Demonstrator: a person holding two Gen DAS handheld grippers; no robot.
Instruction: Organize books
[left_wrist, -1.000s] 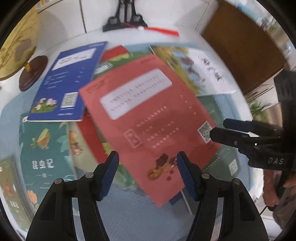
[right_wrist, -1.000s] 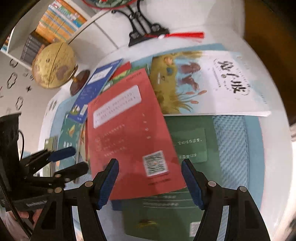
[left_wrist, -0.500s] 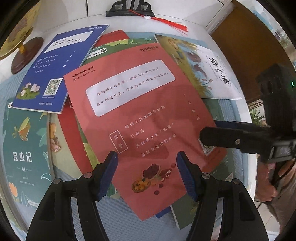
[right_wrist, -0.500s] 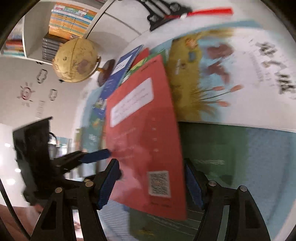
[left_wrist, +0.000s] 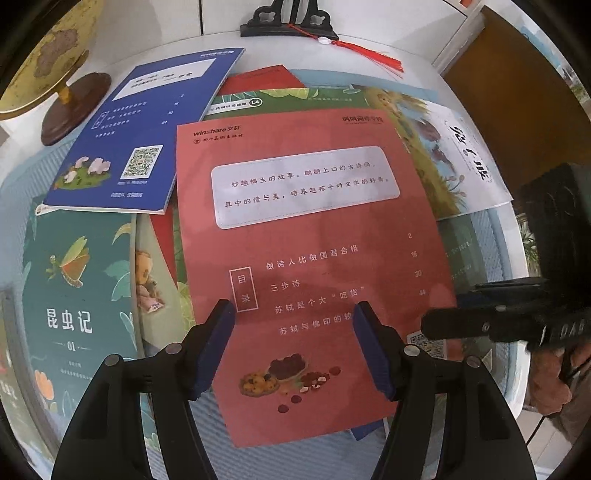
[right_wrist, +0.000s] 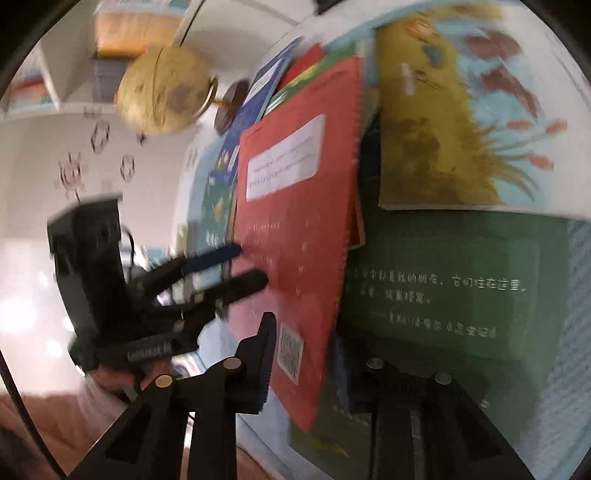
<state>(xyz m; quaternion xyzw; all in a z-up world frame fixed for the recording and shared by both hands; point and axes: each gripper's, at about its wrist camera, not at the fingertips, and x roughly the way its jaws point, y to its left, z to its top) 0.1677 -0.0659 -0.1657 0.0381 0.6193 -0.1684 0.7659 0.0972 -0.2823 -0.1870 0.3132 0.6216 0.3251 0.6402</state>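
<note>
Since a second ago, my right hand-held gripper (right_wrist: 306, 369) has dropped and tipped toward the red book (left_wrist: 310, 266), and its jaws have just been closing with that book's near corner between them. Through the blur I see the left pad (right_wrist: 264, 362) against the red cover, while the other pad sits behind the book's edge, so the jaws look clamped on the red book. My left hand-held gripper (left_wrist: 293, 347) has eased lower over the same book; its jaws stand apart above the cover's lower part, gripping nothing.

That red book lies face down on top of the scattered pile on the counter (left_wrist: 417, 55). A blue book (left_wrist: 140, 136) lies beside it at the upper left, overlapping other books. A teal book (left_wrist: 77, 295) lies at the left, a white book with a reed picture (left_wrist: 450, 155) at the upper right, and a green book (right_wrist: 454, 280) under the red one's right side. A globe (right_wrist: 162, 90) stands at the counter's far left corner.
</note>
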